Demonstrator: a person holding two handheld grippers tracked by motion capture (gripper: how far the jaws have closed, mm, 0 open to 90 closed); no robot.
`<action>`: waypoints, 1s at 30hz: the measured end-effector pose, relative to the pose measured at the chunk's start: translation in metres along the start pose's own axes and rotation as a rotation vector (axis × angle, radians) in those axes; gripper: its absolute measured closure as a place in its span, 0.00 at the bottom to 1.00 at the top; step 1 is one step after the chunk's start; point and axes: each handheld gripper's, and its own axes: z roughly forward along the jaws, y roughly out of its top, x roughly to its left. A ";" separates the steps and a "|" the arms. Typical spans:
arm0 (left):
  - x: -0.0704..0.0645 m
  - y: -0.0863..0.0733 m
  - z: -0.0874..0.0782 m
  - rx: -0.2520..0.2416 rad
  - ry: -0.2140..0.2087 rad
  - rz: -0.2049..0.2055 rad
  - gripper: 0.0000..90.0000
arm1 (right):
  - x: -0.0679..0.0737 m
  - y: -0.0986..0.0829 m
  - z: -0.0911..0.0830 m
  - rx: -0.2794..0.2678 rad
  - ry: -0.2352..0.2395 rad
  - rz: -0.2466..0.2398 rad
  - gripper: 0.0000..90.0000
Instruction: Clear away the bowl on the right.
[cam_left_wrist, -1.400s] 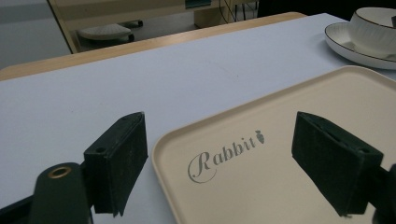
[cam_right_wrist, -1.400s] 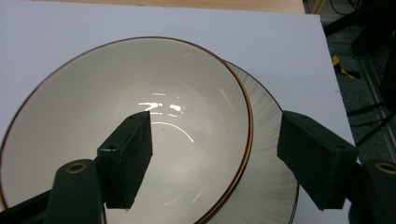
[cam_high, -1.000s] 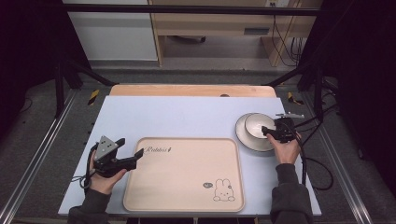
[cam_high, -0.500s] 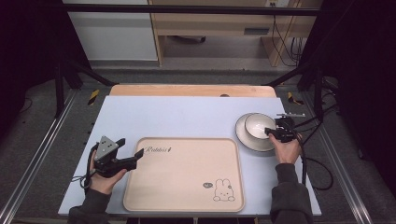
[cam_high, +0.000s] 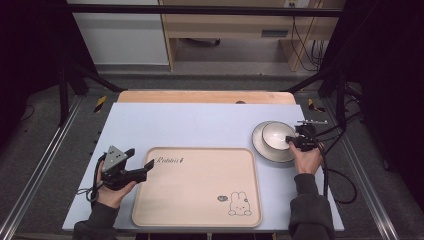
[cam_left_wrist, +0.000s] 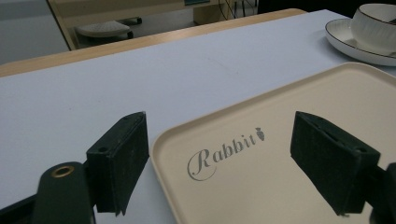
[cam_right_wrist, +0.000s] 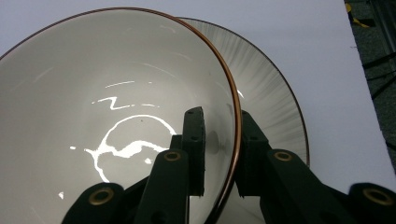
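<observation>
Landmark: tray (cam_high: 197, 186), cream, rounded corners, "Rabbit" lettering near its far-left corner, small rabbit print near its near-right corner, lying on the pale blue table (cam_high: 200, 125).

Nearest, at the tray's left edge: left gripper (cam_high: 140, 170), held in a hand (cam_high: 111, 192), jaws spread wide, nothing between them. In the left gripper view (cam_left_wrist: 217, 163), jaws straddling the tray's far-left corner, one pad outside the rim, one above the tray floor; contact with the tray not clear. Same pose and same spot as in both earlier frames, no visible shift.

Farther, off the tray's far-right corner: right gripper (cam_high: 291, 142), in the person's right hand (cam_high: 306, 157). Clamped on the bowl's rim: in the right gripper view (cam_right_wrist: 219, 149), one jaw inside the bowl wall, the other outside, rim pinched between. Compared with a second ago, gripper and hand sitting much the same beside the tray's far-right corner; only a slight change in how the bowl lies on the plate, too small to call.

Bowl (cam_high: 276, 136): white glazed, glossy inside with bright reflections, thin brown-copper line round the lip. Sitting on a wider white plate (cam_high: 265, 150), ribbed rim, same dark edge line. In the right gripper view, bowl (cam_right_wrist: 102, 116) looks tilted over the plate (cam_right_wrist: 275, 112); lifted or resting, cannot tell. Plate just beyond the tray's far-right corner, not touching it.
</observation>
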 end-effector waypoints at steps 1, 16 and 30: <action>0.000 0.000 0.000 0.000 0.000 0.000 0.21 | -0.001 0.000 0.000 -0.003 0.000 -0.005 0.86; 0.000 0.000 0.000 0.004 0.001 0.000 0.21 | 0.000 0.002 -0.004 -0.026 0.005 0.031 0.91; -0.001 0.000 0.000 0.000 0.000 0.002 0.22 | 0.008 0.005 -0.013 -0.069 0.010 -0.002 0.91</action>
